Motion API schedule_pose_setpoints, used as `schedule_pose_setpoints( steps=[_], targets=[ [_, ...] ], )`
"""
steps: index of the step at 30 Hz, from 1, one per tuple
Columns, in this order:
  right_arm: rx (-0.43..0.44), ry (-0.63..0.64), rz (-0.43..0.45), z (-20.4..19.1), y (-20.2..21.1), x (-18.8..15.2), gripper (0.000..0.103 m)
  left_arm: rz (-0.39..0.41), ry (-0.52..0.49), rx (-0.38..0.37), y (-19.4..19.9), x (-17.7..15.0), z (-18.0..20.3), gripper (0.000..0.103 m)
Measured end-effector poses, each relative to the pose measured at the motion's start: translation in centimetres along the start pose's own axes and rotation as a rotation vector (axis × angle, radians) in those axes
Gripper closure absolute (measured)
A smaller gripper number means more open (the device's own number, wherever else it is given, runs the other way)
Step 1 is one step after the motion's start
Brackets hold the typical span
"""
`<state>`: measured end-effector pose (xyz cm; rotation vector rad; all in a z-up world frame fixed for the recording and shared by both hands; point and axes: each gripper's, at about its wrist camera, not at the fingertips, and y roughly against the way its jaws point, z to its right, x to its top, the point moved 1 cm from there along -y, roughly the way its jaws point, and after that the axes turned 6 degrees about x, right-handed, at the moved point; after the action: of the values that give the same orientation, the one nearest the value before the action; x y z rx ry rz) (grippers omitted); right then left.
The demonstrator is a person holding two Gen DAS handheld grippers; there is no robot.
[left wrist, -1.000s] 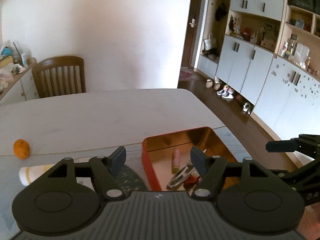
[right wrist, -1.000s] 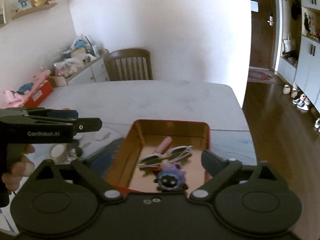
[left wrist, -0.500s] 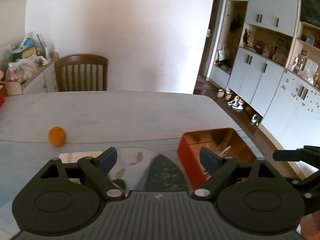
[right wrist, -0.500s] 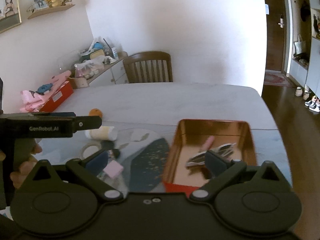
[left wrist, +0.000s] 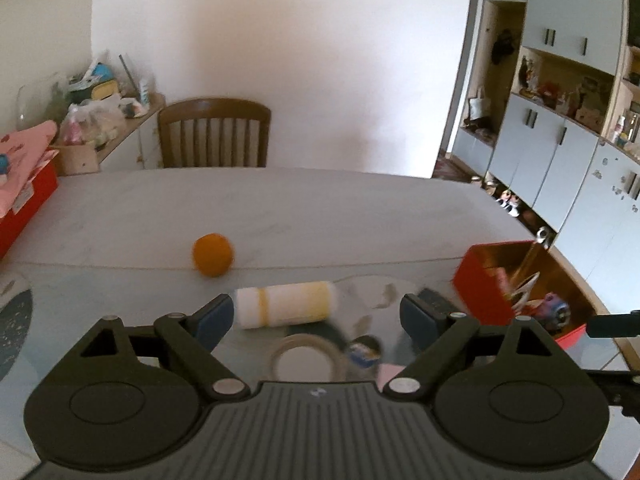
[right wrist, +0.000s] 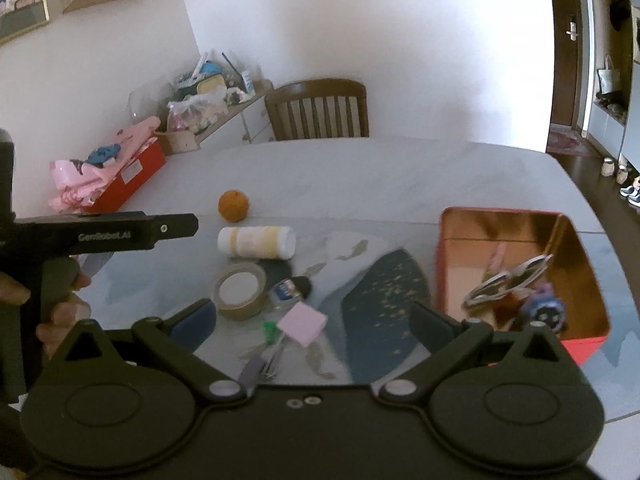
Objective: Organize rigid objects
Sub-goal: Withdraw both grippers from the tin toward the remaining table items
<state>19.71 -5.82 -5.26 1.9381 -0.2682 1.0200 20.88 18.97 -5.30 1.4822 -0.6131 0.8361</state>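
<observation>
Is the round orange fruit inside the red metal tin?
No, the orange fruit lies on the bare table, well left of the red tin.

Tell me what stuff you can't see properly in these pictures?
- Small jar, left wrist view: blurred, label unreadable.
- Tape roll, left wrist view: near half hidden behind the left tool.
- Metal bits, right wrist view: blurred, partly behind the right tool.
</observation>
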Motion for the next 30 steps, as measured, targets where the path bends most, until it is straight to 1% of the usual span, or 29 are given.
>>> schedule_pose_setpoints(
  steps=[5,10,15,18,20,21,22,23,24,25,26,28,30],
  targets=[
    [-0.020,0.002,-0.031,-2.2,-2.0,-0.8,0.000,-0.016,-0.023,-0.018,-1.4,-1.2,-1.9,0.012],
    [-0.039,0.024,-0.071,-3.6,-3.8,-1.8,0.002,-0.035,-0.067,-0.036,-3.3,-2.1,-2.3,0.012],
    [-0.054,0.062,-0.133,-4.8,-6.0,-3.0,0.005,-0.066,-0.100,-0.055,-5.6,-3.1,-2.2,0.012],
    [-0.043,0.066,-0.181,-5.1,-7.4,-3.6,0.017,-0.092,-0.122,-0.061,-7.0,-3.7,-2.0,0.012],
    [-0.041,0.082,-0.208,-5.5,-8.2,-4.1,0.020,-0.108,-0.132,-0.064,-7.9,-4.1,-1.9,0.012],
    [-0.031,0.093,-0.218,-5.8,-8.5,-4.3,0.026,-0.116,-0.133,-0.065,-8.3,-4.2,-1.9,0.012],
    [-0.020,0.109,-0.226,-6.0,-8.7,-4.5,0.028,-0.125,-0.132,-0.069,-8.7,-4.4,-1.9,0.012],
    [-0.016,0.125,-0.230,-6.3,-8.9,-4.6,0.029,-0.131,-0.134,-0.072,-9.0,-4.5,-1.9,0.012],
    [-0.012,0.143,-0.231,-6.5,-9.1,-4.7,0.032,-0.134,-0.140,-0.073,-9.2,-4.6,-1.8,0.012],
    [-0.001,0.154,-0.234,-6.7,-9.3,-4.7,0.038,-0.136,-0.151,-0.073,-9.5,-4.7,-1.7,0.012],
    [0.012,0.163,-0.240,-6.9,-9.6,-4.7,0.041,-0.137,-0.161,-0.072,-9.7,-4.9,-1.6,0.012],
    [0.024,0.176,-0.259,-7.2,-10.2,-4.8,0.051,-0.139,-0.173,-0.074,-10.2,-5.1,-1.3,0.012],
    [0.029,0.187,-0.280,-7.4,-10.9,-4.9,0.054,-0.139,-0.186,-0.074,-10.6,-5.2,-1.2,0.012]
  ],
)
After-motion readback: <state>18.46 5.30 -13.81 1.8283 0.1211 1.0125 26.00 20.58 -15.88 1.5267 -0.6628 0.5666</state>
